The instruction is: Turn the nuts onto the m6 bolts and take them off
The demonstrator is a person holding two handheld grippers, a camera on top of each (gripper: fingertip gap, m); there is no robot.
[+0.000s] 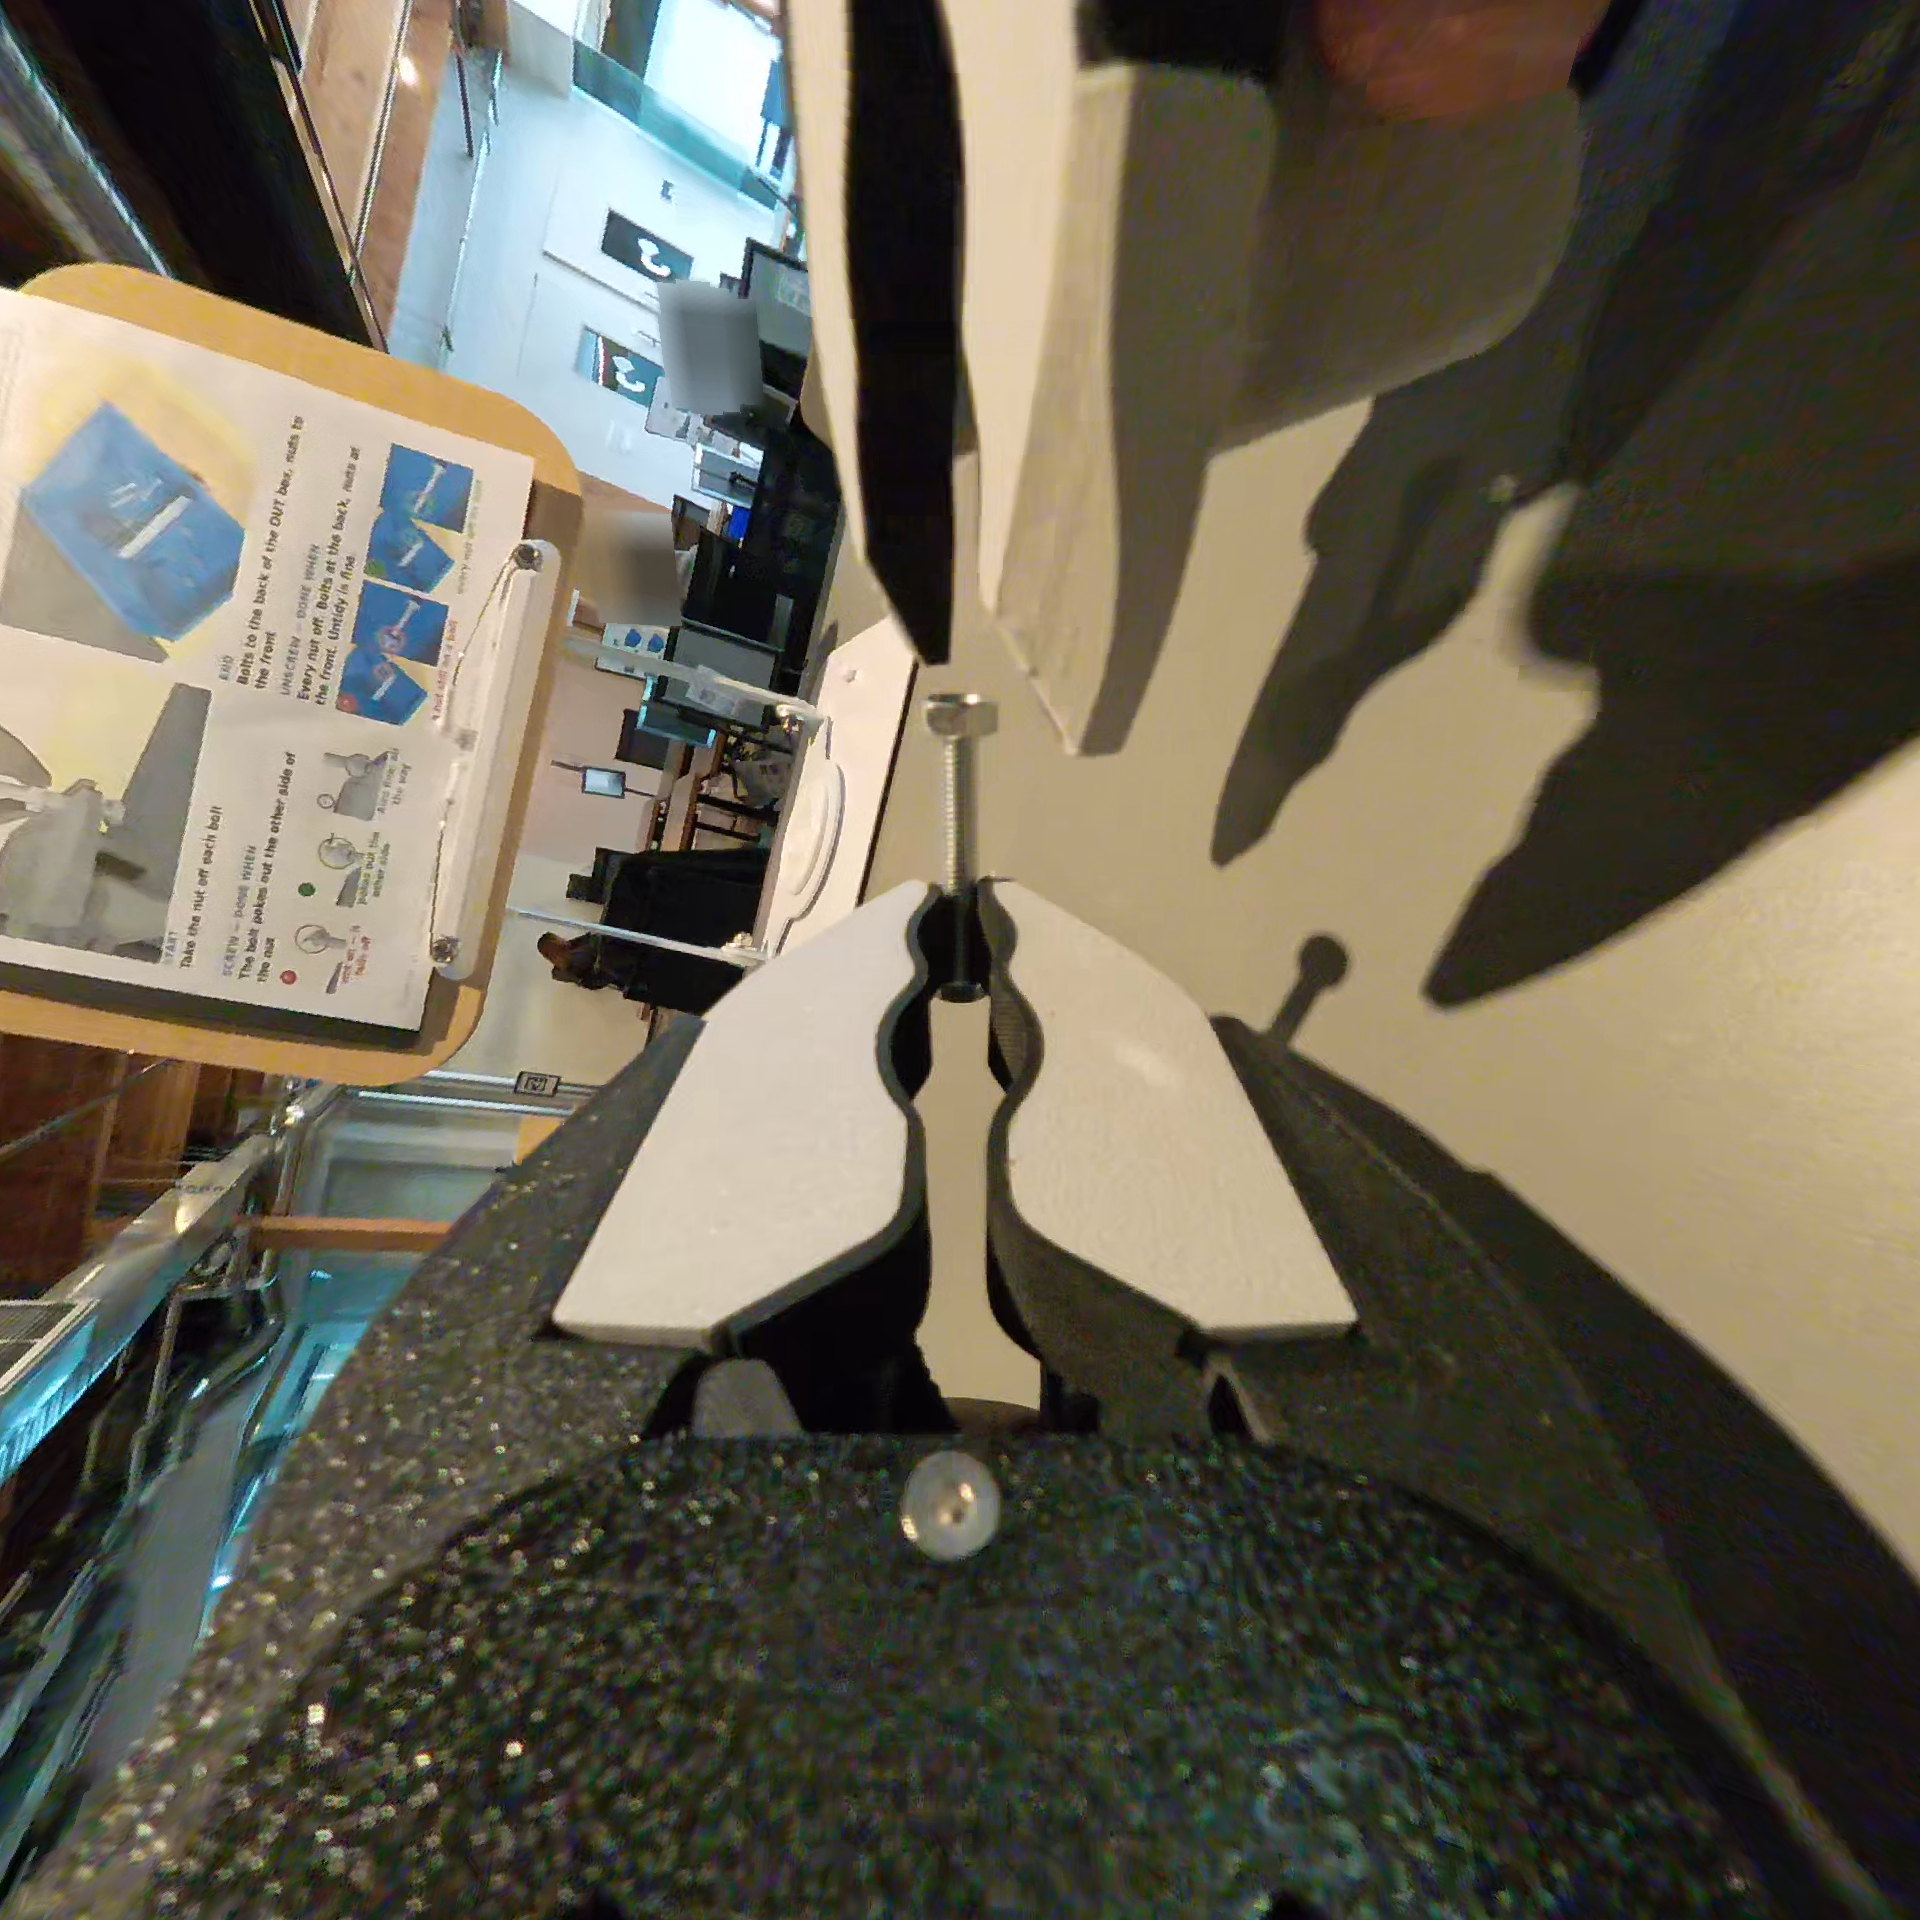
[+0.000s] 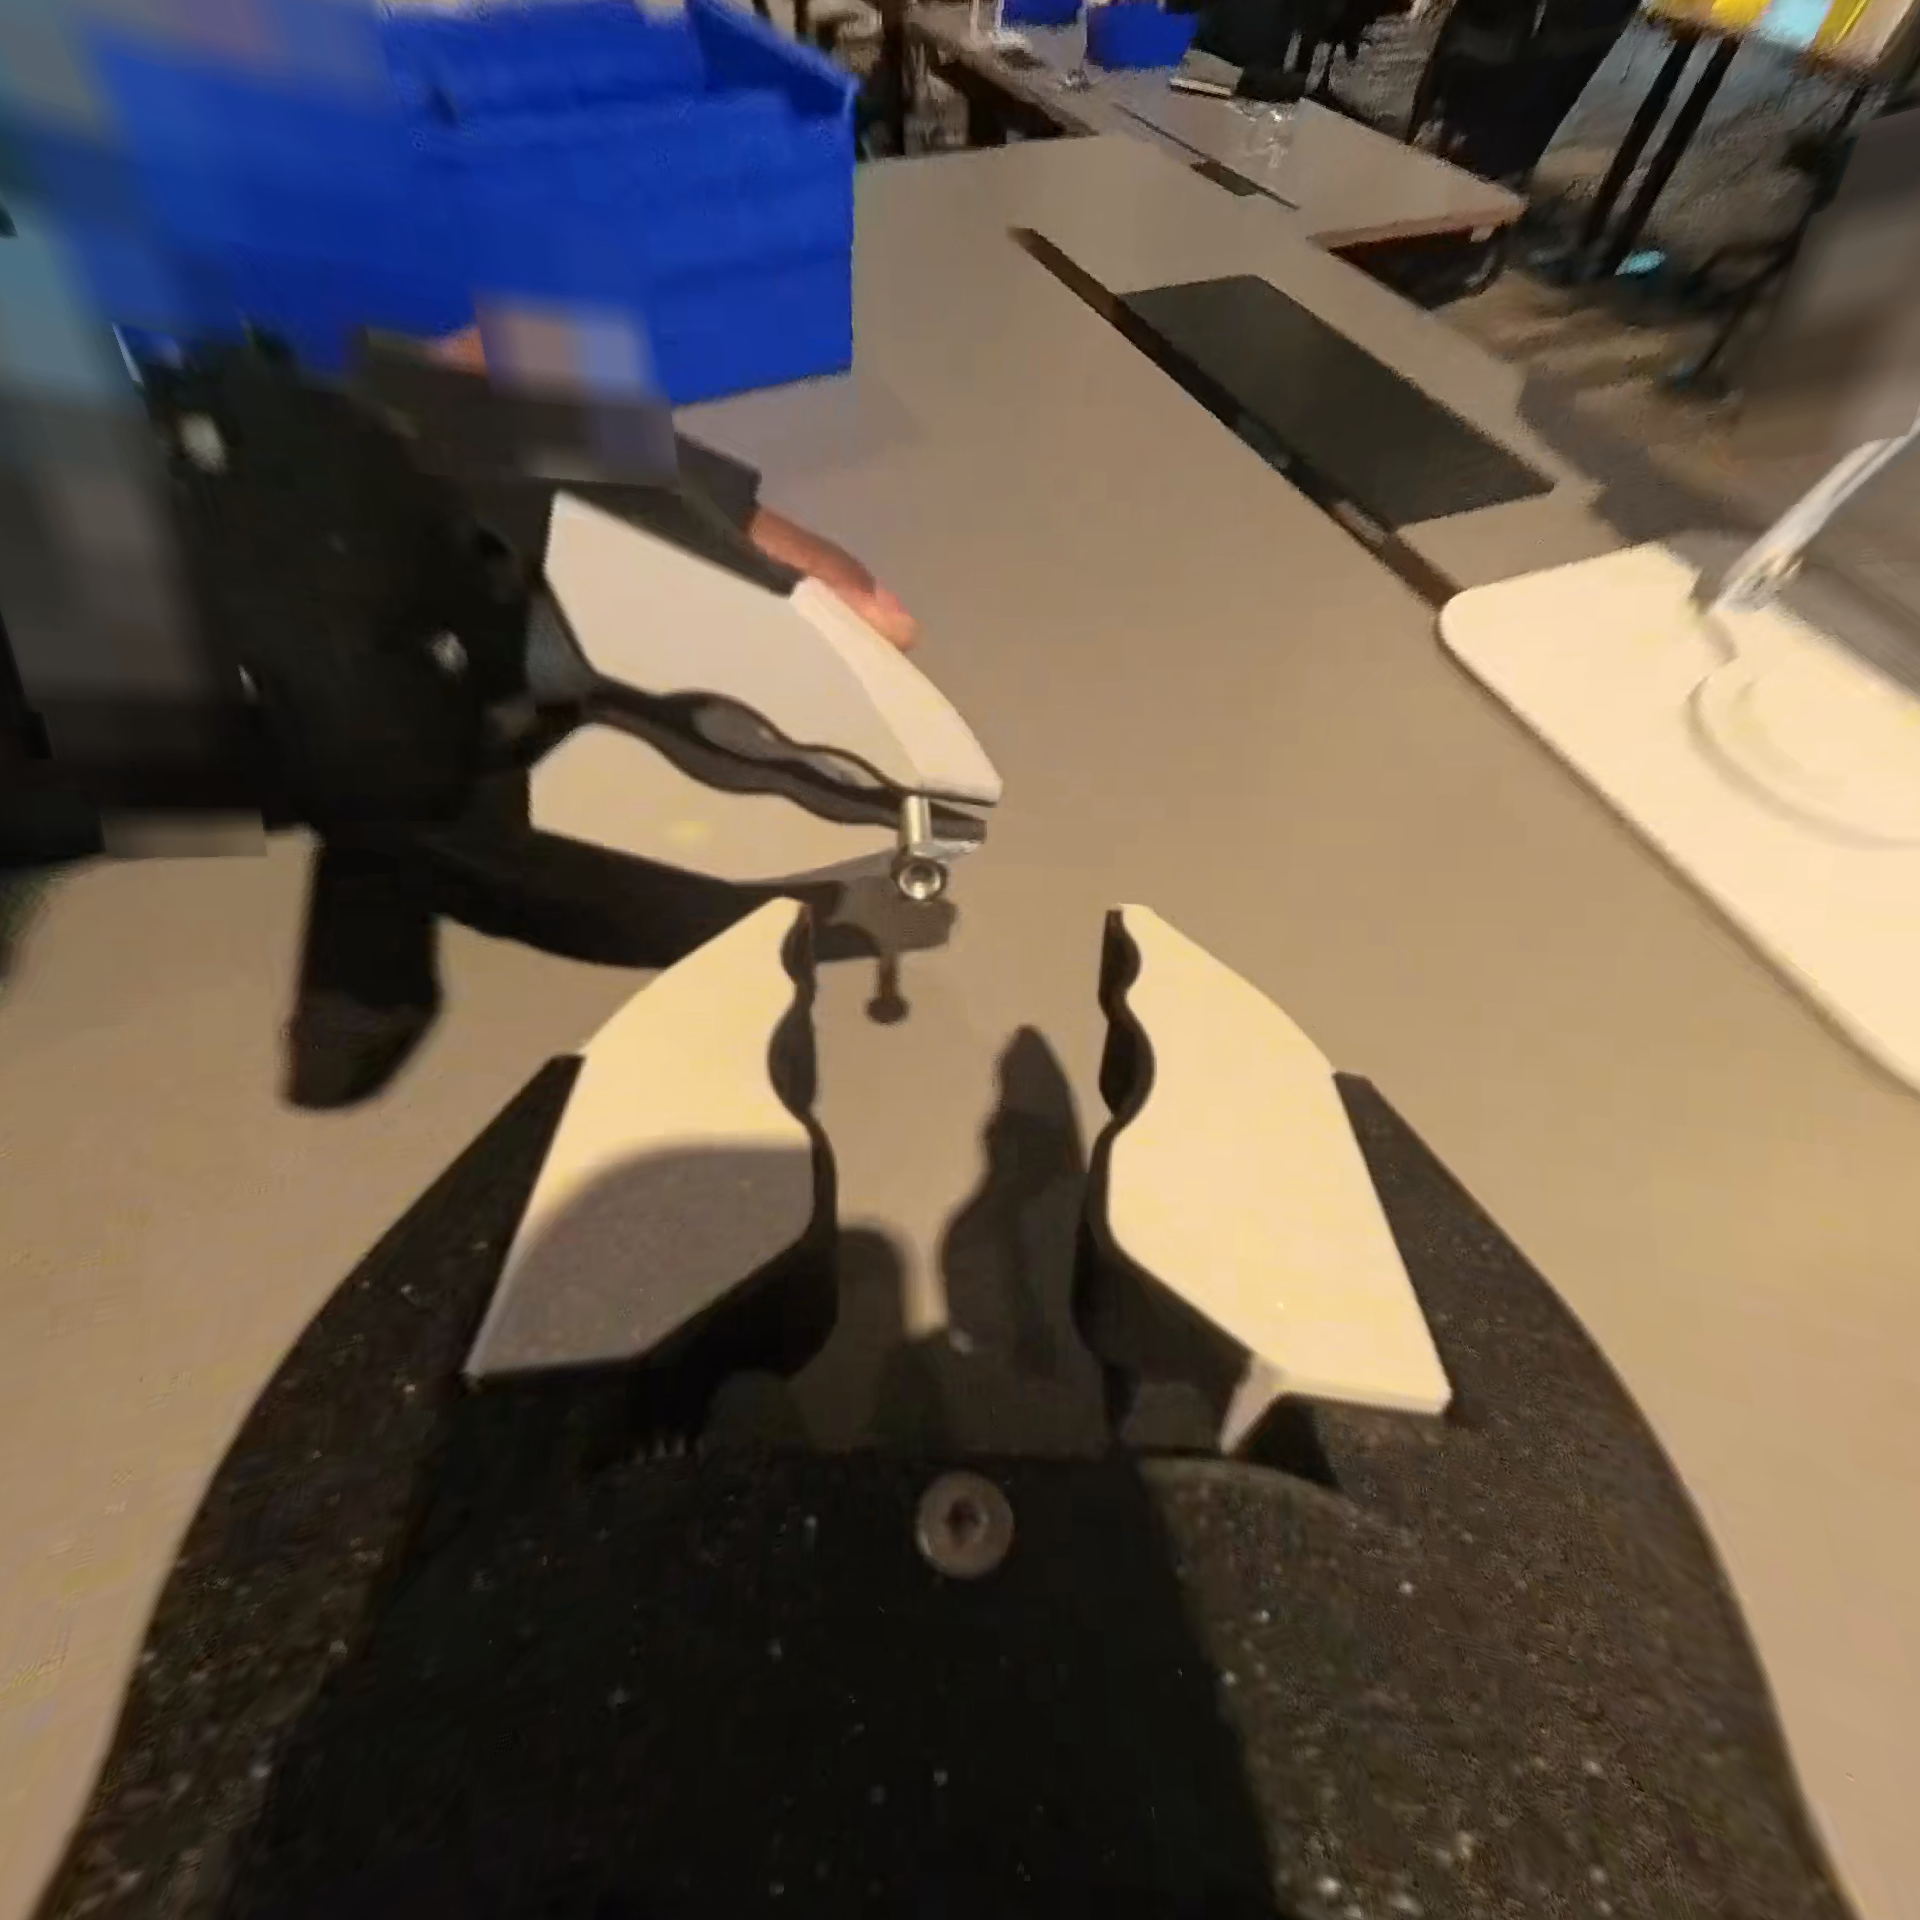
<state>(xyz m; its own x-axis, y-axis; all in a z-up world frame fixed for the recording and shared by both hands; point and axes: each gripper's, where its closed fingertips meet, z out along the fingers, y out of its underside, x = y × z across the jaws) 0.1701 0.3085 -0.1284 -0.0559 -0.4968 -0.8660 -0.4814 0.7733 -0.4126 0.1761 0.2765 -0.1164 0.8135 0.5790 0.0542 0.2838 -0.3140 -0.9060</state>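
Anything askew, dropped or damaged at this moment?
Nothing stands out. The left gripper holds the bolt straight by its threaded end, and the right gripper is open and empty above the table.

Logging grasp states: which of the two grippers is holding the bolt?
The left gripper: its fingers are closed on the bolt by its threaded end. The right gripper is open and empty, close by the bolt's head.

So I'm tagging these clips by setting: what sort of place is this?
Probably an open workshop or lab hall set up for data collection: a long grey table with a blue bin, an illustrated instruction sheet on a wooden board, and more desks with monitors behind.
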